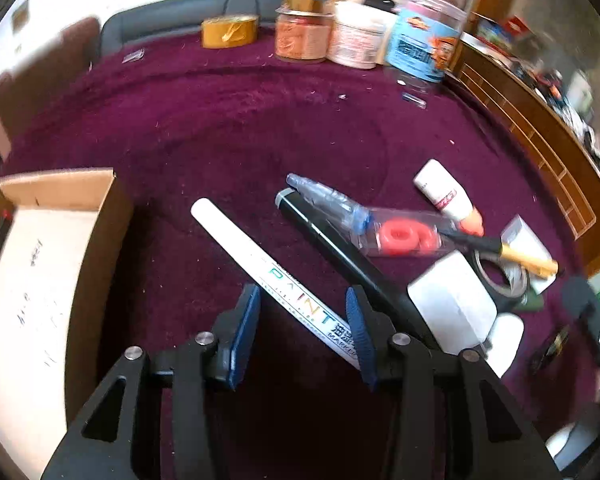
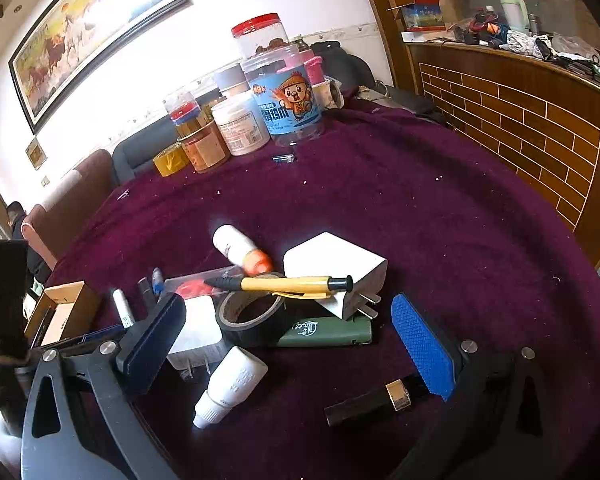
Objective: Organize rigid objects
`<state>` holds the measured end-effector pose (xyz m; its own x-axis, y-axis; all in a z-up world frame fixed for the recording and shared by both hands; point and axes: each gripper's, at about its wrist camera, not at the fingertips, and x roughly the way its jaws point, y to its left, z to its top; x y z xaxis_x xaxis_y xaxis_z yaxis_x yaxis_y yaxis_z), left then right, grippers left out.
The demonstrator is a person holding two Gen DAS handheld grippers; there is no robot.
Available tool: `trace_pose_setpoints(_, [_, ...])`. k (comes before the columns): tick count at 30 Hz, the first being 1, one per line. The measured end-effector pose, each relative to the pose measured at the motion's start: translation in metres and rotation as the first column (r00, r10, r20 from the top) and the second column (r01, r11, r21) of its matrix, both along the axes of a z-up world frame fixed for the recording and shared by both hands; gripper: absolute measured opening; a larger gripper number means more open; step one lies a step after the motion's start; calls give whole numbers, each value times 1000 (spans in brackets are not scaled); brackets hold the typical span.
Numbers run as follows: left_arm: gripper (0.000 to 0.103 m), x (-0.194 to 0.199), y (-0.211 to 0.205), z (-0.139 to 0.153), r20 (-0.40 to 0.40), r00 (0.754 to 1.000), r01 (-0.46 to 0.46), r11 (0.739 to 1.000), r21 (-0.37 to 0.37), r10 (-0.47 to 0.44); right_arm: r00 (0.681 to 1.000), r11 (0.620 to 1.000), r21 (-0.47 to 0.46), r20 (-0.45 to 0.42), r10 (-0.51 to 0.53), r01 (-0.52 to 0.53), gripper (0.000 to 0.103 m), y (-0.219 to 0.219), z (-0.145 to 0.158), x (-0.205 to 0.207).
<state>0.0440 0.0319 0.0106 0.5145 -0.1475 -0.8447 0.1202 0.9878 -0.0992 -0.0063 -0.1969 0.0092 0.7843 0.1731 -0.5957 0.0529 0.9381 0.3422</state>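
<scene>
Clearly legible: white marker [image 1: 272, 276] reads "PAINT" w/ "MARKER" at its near end, lying on purple cloth [image 1: 220, 120] right of cardboard box [image 1: 56, 216]. Left gripper [image 1: 302, 320] open, pads straddling marker, not clamped. Right gripper [image 2: 296, 344] wide open, holding nothing, over tape roll [image 2: 252, 316].

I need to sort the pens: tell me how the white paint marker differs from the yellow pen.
The white paint marker lies flat on the purple cloth; the yellow pen rests raised across the black tape roll. The marker is white with printed lettering; the pen is yellow with black ends. Both are slim, rigid sticks.
</scene>
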Motion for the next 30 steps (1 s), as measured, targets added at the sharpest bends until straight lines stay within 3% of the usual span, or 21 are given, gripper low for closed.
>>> trace_pose_setpoints(2, [15,-13,7,0,-1,999,37,999,9,-37,1000,1000,4,-10,6,-6,103,0,-2,2])
trace_pose_setpoints(10, [11,-47,23,2,-29,996,86,996,21,-86,1000,1000,26,-26,2,-1,103,-4,-4,3])
trace_pose_setpoints(12, [13,-39,16,0,-25,997,74,997,38,-73,1000,1000,25,-28,-3,4,103,-4,-4,3])
trace_pose_setpoints(14, [30,-32,9,-1,-15,997,72,997,37,-72,999,1000,25,-32,-9,10,103,-5,-5,3])
trace_pose_setpoints(17, [42,-28,-4,-6,26,997,73,994,83,-75,999,1000,28,-44,-13,14,103,-6,-7,5])
trace_pose_setpoints(19, [43,-30,-10,-8,61,995,77,990,115,-84,998,999,30,-54,-15,17,103,-7,-8,6])
trace_pose_setpoints(20, [37,-31,-9,-8,71,994,80,990,113,-89,998,999,33,-60,-16,18,103,-7,-9,7])
trace_pose_setpoints(21, [29,-32,-7,-8,74,993,82,991,103,-90,998,999,34,-64,-16,18,103,-7,-9,7])
trace_pose_setpoints(22, [11,-35,-4,-6,73,993,86,992,90,-93,998,999,34,-67,-15,18,103,-7,-10,7])
trace_pose_setpoints(27, [11,-57,22,5,46,994,104,992,-74,-100,997,999,32,-70,-13,15,103,-6,-10,7])
trace_pose_setpoints(30, [11,-80,46,21,63,993,113,971,-210,-102,998,1000,3,-54,24,-23,103,5,5,4])
